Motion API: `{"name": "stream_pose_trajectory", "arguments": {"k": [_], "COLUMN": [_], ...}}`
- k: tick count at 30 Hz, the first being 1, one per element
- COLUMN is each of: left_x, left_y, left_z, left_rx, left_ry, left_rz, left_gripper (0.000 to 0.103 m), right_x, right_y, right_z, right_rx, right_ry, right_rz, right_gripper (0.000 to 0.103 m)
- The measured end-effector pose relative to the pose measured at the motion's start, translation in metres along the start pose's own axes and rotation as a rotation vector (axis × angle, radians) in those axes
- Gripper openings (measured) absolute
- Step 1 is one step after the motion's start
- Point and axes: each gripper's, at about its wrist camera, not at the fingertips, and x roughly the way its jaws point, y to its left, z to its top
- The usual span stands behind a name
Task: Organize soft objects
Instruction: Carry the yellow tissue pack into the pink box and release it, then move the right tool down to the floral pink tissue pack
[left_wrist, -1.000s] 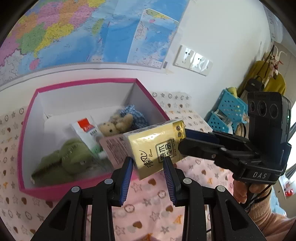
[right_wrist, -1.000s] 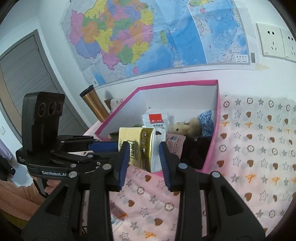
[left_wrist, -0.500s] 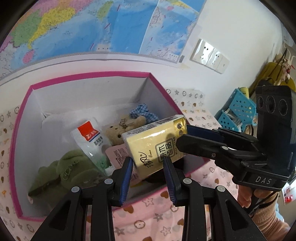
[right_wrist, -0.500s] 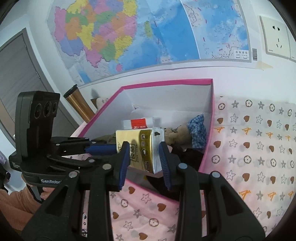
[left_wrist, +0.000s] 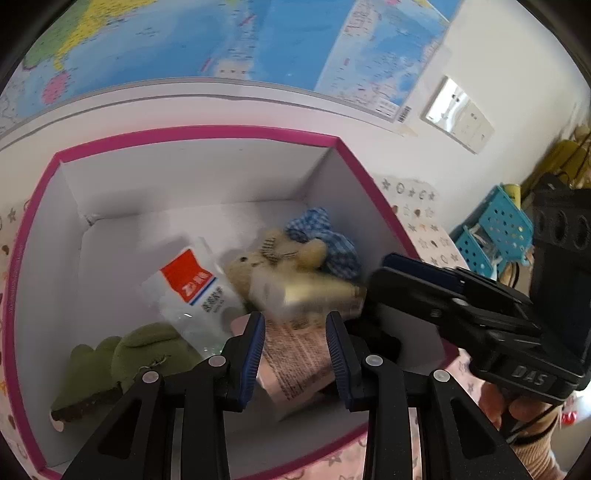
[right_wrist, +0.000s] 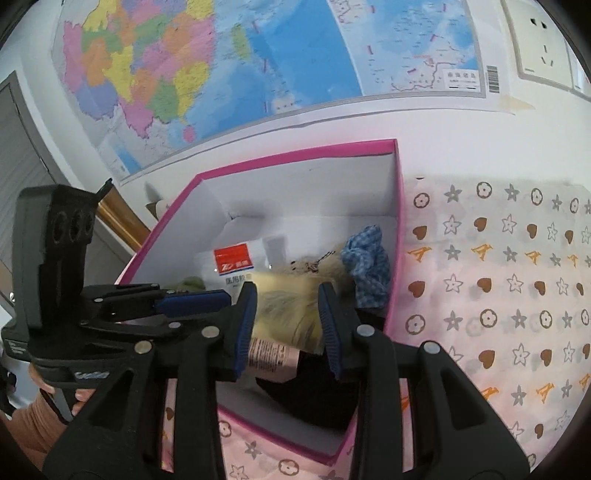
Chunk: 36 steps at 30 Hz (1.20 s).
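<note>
A yellow tissue pack (left_wrist: 314, 295) is motion-blurred above the inside of the pink-rimmed white box (left_wrist: 192, 133); it also shows in the right wrist view (right_wrist: 284, 310). My left gripper (left_wrist: 295, 347) and right gripper (right_wrist: 284, 325) both stand open on either side of the pack, over the box. Whether the pads still touch it I cannot tell. In the box lie a green plush (left_wrist: 122, 358), a white red-labelled packet (left_wrist: 188, 284), a beige teddy (left_wrist: 258, 266), blue checked cloth (left_wrist: 325, 240) and a pink packet (left_wrist: 295, 362).
The box (right_wrist: 399, 229) stands on a star-and-heart patterned cloth (right_wrist: 498, 277) against a wall with a map (right_wrist: 221, 66) and sockets (right_wrist: 543, 40). A blue basket (left_wrist: 498, 225) is at the right. A gold cylinder (right_wrist: 118, 218) stands left of the box.
Both grippers moved forward over the box with the tissue pack. The jaws have widened, and the pack is now blurred and lower between them.
</note>
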Motion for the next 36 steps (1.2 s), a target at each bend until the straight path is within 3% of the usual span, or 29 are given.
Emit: {"name": "stream_pose_trajectory", "arguments": {"k": [12, 22, 26, 36], "left_x": [-0.03, -0.091, -0.093, -0.067], "left_y": [0.0, 0.002, 0.014, 0.033], "left_z": [-0.022, -0.071, -0.109, -0.188], "left_rx": [0.049, 0.117, 0.097, -0.027], "left_ry": [-0.106, -0.219, -0.169, -0.008], "left_rz": [0.046, 0.03, -0.004, -0.073], "left_gripper": [0.036, 0.044, 0.046, 0.046], "right_x": [-0.016, -0.054, -0.062, -0.035], "right_y": [-0.001, 0.021, 0.036, 0.069], "right_z": [-0.012, -0.039, -0.063, -0.147], "right_rx": [-0.008, -0.058, -0.085, -0.112], "right_ry": [-0.024, -0.064, -0.025, 0.186], "right_rz": [-0.006, 0.088, 0.18, 0.281], "right_gripper": [0.038, 0.042, 0.042, 0.043]}}
